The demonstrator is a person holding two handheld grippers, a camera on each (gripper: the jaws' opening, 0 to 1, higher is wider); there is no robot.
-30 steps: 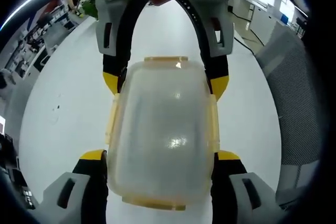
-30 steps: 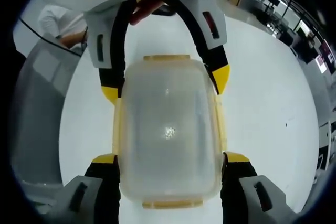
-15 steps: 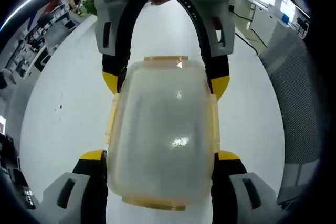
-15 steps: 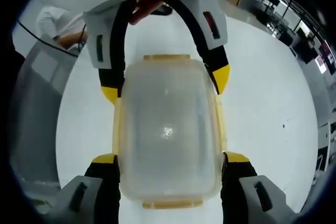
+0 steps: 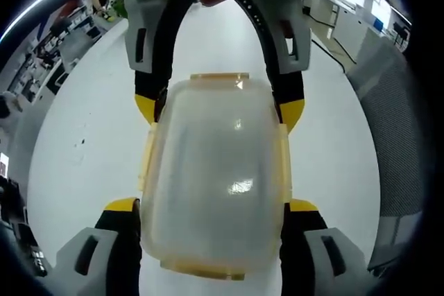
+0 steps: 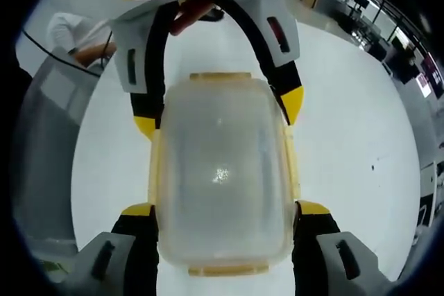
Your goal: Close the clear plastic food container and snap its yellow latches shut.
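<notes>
A white table (image 5: 83, 143) spreads wide and bare around the clear container (image 5: 211, 175), which lies closed on it with its yellow latches (image 6: 154, 171) folded along the rim. Office desks (image 6: 361, 5) line the far room. The left gripper (image 5: 211, 202) and the right gripper (image 6: 222, 206) straddle opposite ends, jaws spread against the container's sides.

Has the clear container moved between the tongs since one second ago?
No. In both views the container sits in the same place between the tongs; only the white table behind shifts slightly, so the cameras moved.
</notes>
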